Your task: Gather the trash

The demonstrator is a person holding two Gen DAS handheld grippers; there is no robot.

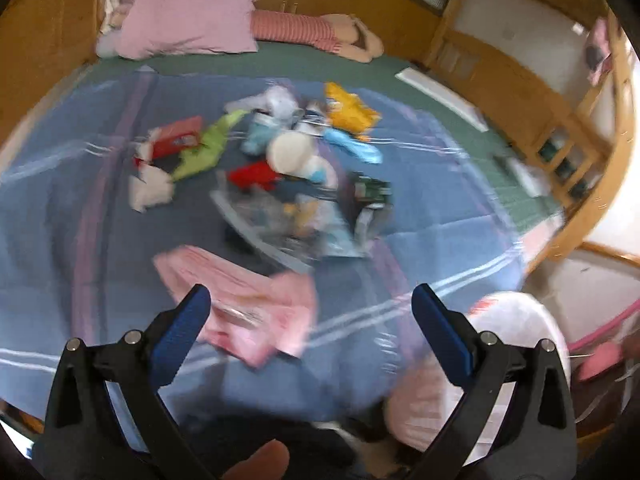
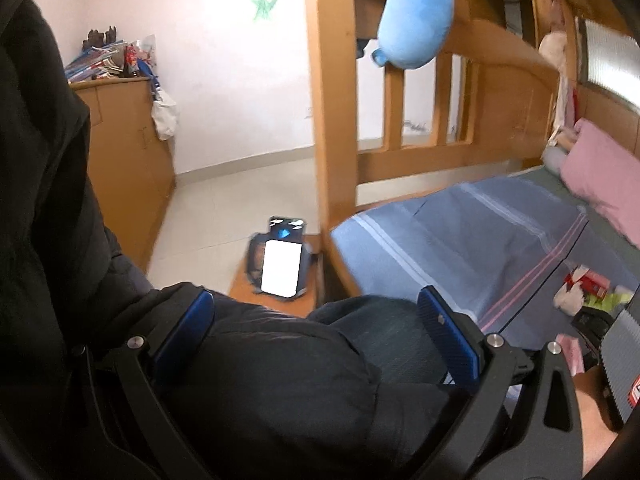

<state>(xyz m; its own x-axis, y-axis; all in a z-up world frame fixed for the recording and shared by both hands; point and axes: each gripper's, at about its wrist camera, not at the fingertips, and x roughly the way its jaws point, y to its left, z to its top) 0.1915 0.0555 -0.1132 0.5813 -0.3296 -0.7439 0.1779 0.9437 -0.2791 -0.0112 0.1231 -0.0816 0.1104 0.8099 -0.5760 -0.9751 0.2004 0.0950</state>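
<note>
The left wrist camera looks forward and down across the blue blanket [image 1: 400, 240] from near the bed's edge, with the pink pillow [image 1: 188, 18] far off at 11 o'clock. The right wrist camera sits close above the person's lap, facing the bed frame [image 2: 332, 120]. Both views share blanket and pillow [image 2: 604, 176], at 3 o'clock here.

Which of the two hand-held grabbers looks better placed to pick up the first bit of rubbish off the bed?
The left gripper, probably. It is open, aimed at the litter, with the pink wrapper just ahead of it. The right gripper, also open, faces the person's dark jacket and the floor.
</note>
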